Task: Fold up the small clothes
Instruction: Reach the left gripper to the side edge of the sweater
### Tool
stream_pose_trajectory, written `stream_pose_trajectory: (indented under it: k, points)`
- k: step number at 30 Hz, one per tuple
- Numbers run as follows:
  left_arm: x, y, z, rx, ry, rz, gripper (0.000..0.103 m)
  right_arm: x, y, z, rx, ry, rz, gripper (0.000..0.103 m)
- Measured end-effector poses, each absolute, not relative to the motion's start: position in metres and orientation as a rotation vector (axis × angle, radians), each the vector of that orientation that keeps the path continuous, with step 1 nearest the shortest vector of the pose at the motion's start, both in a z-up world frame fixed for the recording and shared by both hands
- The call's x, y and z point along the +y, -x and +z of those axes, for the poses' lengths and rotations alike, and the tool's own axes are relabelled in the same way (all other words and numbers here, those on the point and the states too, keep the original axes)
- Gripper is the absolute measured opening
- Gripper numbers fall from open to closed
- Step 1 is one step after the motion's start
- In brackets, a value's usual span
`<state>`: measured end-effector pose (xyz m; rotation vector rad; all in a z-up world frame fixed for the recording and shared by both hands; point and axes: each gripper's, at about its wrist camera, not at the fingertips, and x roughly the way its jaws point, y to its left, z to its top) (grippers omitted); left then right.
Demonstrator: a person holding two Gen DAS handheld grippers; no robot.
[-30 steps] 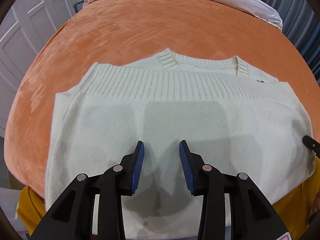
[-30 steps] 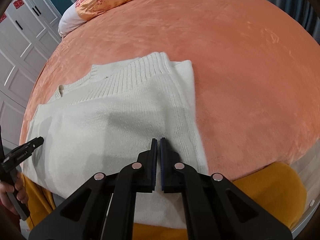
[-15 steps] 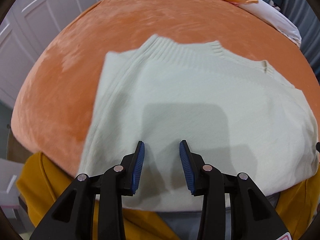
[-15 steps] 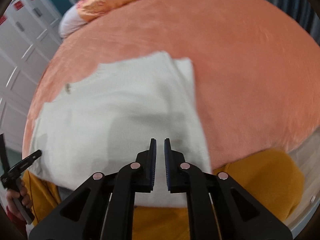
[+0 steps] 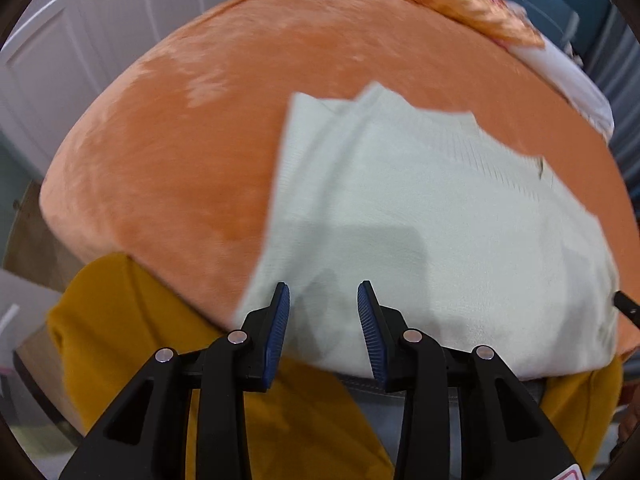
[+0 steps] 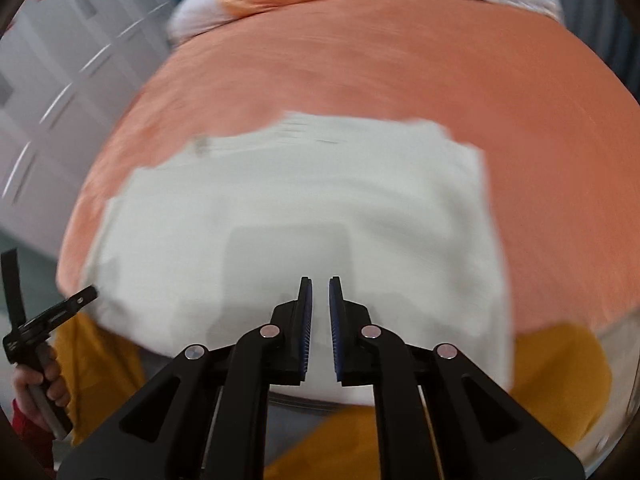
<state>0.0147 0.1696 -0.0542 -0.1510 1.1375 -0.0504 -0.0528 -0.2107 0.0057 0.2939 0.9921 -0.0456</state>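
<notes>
Since the cream knit sweater [image 5: 432, 216] lies folded on the orange bedspread [image 5: 168, 152], hem ribbing doubled toward the neck, I judge it soft, light, floppy, non-slip, not fragile; will sag if lifted by 1 point, so best hold = 2 corners of the near edge or a side edge. Left gripper [image 5: 323, 322]: jaws apart, nothing between, just over sweater's near-left corner. Right gripper [image 6: 319, 322]: narrow gap btwn pads, nothing pinched, above sweater's near edge; frame blurred. No containers in view. Pillow [image 5: 452, 0] well beyond sweater.
</notes>
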Motion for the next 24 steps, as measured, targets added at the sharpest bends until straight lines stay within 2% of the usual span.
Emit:
stream_pose_trajectory:
  k: [6,8,15,19,24]
  points:
    - [0.217,-0.019,-0.042,1.092,0.307,0.039,0.049,-0.136,-0.017,-0.008,1.055,-0.190,0.096,0.009]
    - [0.228,-0.023,-0.046,1.098,0.346,0.038,0.050,-0.121,-0.033,-0.025,1.115,-0.165,0.092,0.009]
    - [0.219,-0.044,-0.076,1.167,0.370,-0.017,0.065,-0.106,-0.050,-0.042,1.165,-0.123,0.064,0.007]
    - [0.207,-0.055,-0.099,1.228,0.424,-0.074,0.066,-0.105,-0.049,-0.041,1.170,-0.106,0.061,0.006]
    - [0.198,-0.065,-0.100,1.203,0.407,-0.086,0.069,-0.106,-0.048,-0.040,1.170,-0.101,0.062,0.006]
